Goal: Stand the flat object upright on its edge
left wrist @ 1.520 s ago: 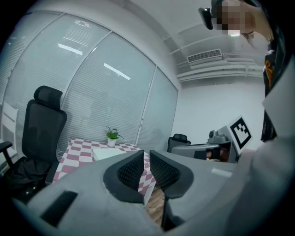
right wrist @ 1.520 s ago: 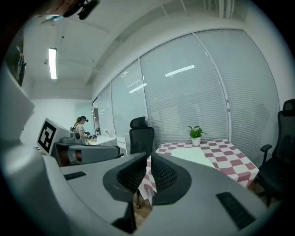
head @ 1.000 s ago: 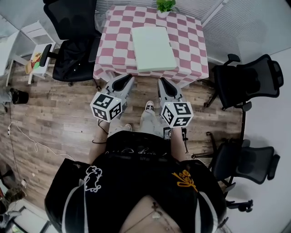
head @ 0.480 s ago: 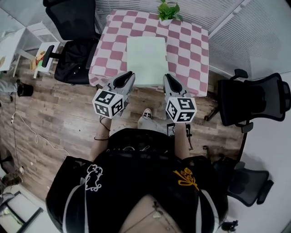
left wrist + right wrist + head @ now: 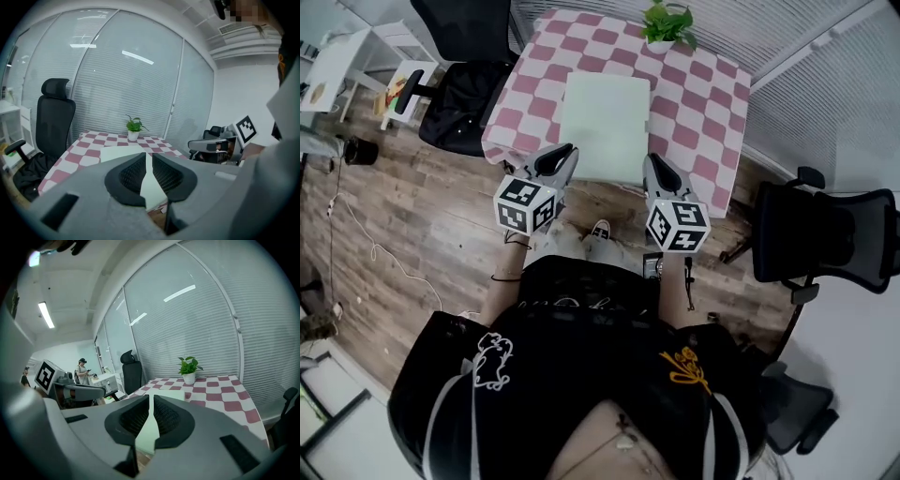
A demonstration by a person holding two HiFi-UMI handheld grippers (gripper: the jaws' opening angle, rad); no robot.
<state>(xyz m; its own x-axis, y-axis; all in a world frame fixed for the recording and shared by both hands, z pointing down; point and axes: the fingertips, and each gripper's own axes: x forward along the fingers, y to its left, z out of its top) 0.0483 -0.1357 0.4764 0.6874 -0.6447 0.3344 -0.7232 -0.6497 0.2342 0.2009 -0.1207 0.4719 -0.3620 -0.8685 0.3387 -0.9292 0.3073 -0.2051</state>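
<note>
Wood-plank flooring (image 5: 403,234) surrounds a small counter (image 5: 712,112) draped in a pink-and-white checked cloth, with black office chairs (image 5: 464,56) at its left side and off to the right. A pale green flat board (image 5: 605,117) lies flat down the middle of the counter, its near end reaching the counter's near edge. A potted plant (image 5: 667,26) stands at the far edge.

From the head view, the left tool (image 5: 565,152) and right tool (image 5: 654,161) hang at that near edge, one on each side of the board's near end; whether they touch anything cannot be told there. Each gripper view shows its own ribbed jaws drawn together with nothing between them, the board lying beyond.

Only the gripper views show the slatted window blinds (image 5: 117,84) behind the plant. The right gripper view alone catches a person (image 5: 83,371) standing far off at the left.
</note>
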